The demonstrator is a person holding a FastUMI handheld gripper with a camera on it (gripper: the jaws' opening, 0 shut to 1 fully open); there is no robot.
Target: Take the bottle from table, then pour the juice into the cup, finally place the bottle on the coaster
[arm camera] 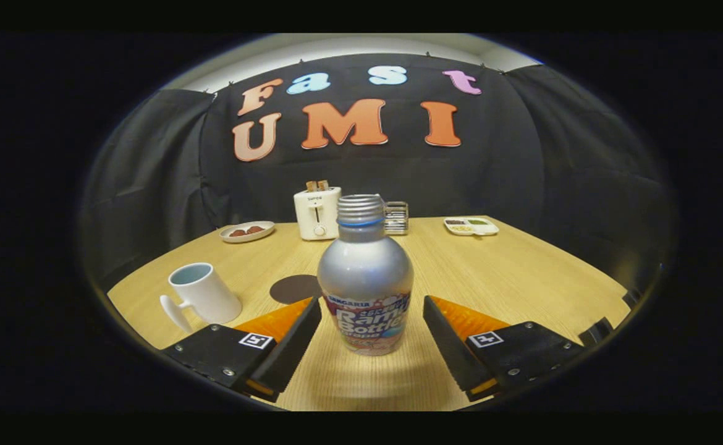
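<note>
The bottle (365, 278) stands upright on the counter (522, 272), its long axis vertical and its threaded neck uncapped. It sits between the two fingers of the gripper (372, 324), roughly centred in the gap. The jaws are spread wide, with clear space on either side of the bottle's lower body, so neither finger touches it. The grasp is judged not yet made: closing the jaws straight inward at this height should catch the labelled lower body. The cup (204, 293), a white mug, stands to the left, just beyond the left finger, its handle turned toward the gripper. The dark round coaster (293, 288) lies flat between cup and bottle, slightly behind the bottle. A toaster (317, 212) stands further back.
</note>
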